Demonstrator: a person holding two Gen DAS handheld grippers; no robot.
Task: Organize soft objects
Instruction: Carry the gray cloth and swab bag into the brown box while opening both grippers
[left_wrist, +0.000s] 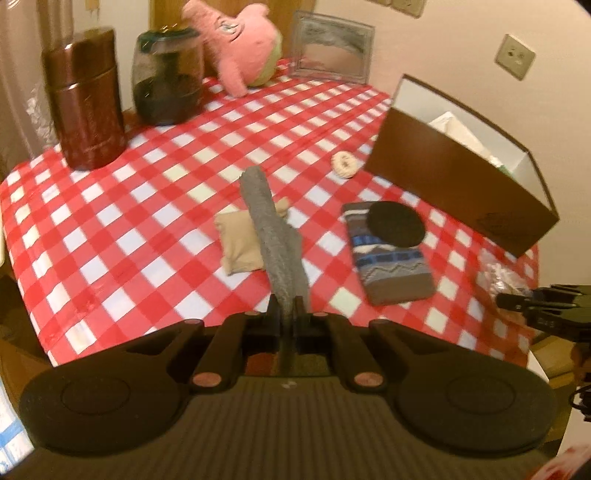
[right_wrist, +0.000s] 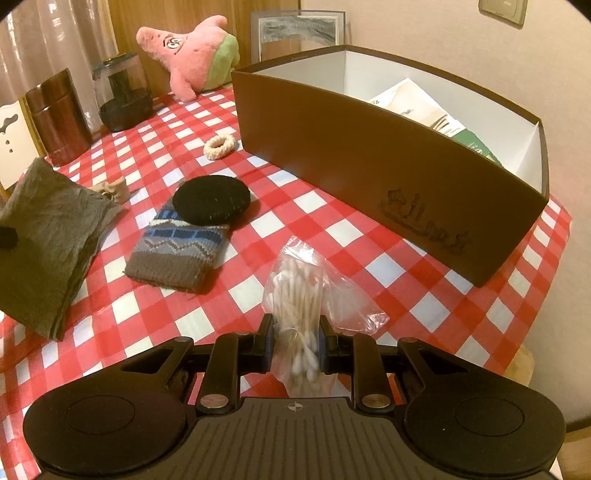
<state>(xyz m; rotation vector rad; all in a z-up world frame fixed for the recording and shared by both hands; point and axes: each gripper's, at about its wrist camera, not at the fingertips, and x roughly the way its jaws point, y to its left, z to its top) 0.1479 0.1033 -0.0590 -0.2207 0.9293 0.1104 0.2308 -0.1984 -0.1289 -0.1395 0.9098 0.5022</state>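
Observation:
My left gripper (left_wrist: 286, 304) is shut on a folded grey cloth (left_wrist: 271, 236), which hangs lifted above the red checked tablecloth (left_wrist: 147, 206); the same grey cloth (right_wrist: 51, 240) shows at the left in the right wrist view. Under it lies a beige pouch (left_wrist: 238, 242). My right gripper (right_wrist: 295, 328) is shut on a clear bag of cotton swabs (right_wrist: 297, 295), held just in front of the brown box (right_wrist: 369, 173). A striped knit piece (right_wrist: 177, 251) with a black round pad (right_wrist: 212, 199) on top lies between the two grippers. A cream scrunchie (right_wrist: 220, 146) lies near the box.
A pink star plush (right_wrist: 188, 55) leans at the back. A brown canister (left_wrist: 85, 99) and a dark glass jar (left_wrist: 168, 77) stand at the back left. A picture frame (left_wrist: 330, 48) leans against the wall. The brown box (left_wrist: 458, 177) holds papers.

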